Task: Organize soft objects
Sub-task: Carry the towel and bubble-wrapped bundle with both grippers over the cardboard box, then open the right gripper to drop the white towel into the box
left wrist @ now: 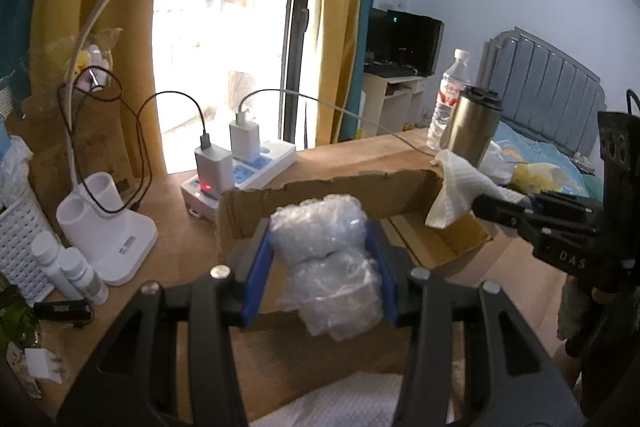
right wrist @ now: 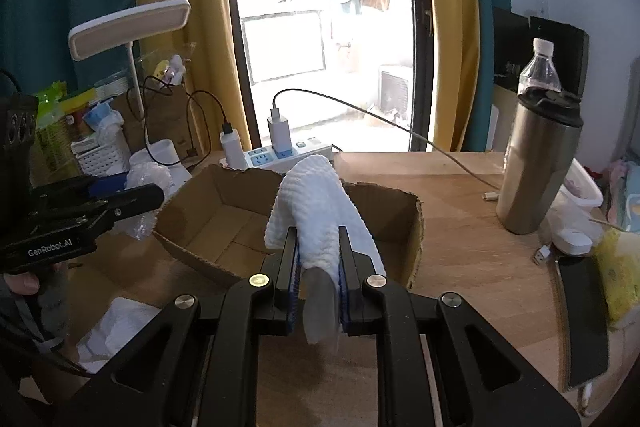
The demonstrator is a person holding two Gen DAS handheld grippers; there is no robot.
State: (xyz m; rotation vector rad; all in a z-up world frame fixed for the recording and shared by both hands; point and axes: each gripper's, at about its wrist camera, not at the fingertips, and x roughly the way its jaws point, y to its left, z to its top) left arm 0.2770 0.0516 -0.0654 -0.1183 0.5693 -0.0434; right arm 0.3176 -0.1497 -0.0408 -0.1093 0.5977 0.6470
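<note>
Bubble wrap [left wrist: 326,263] is what we've got in the left gripper [left wrist: 320,267], a crumpled clear wad pinched between the blue pads, its long axis running along the fingers and pointing away toward the cardboard box [left wrist: 320,195]. It hangs above the wooden desk [left wrist: 180,247], just short of the box's near edge. Our right gripper [right wrist: 319,279] is clamped narrow on a white waffle-textured cloth [right wrist: 316,203], also lengthwise along the fingers, its far end flopping over the open box [right wrist: 224,223]. So that's two soft things held, one each, plus one more white cloth [right wrist: 116,331] lying on the desk by the left gripper.

Readable writing: "GenRobot.AI" on the left gripper's side in the right view, "DAS" on the right gripper [left wrist: 500,209] in the left view.

Around it: one steel tumbler [right wrist: 536,163], one water bottle [right wrist: 538,67], two chargers in one power strip [right wrist: 288,153].
</note>
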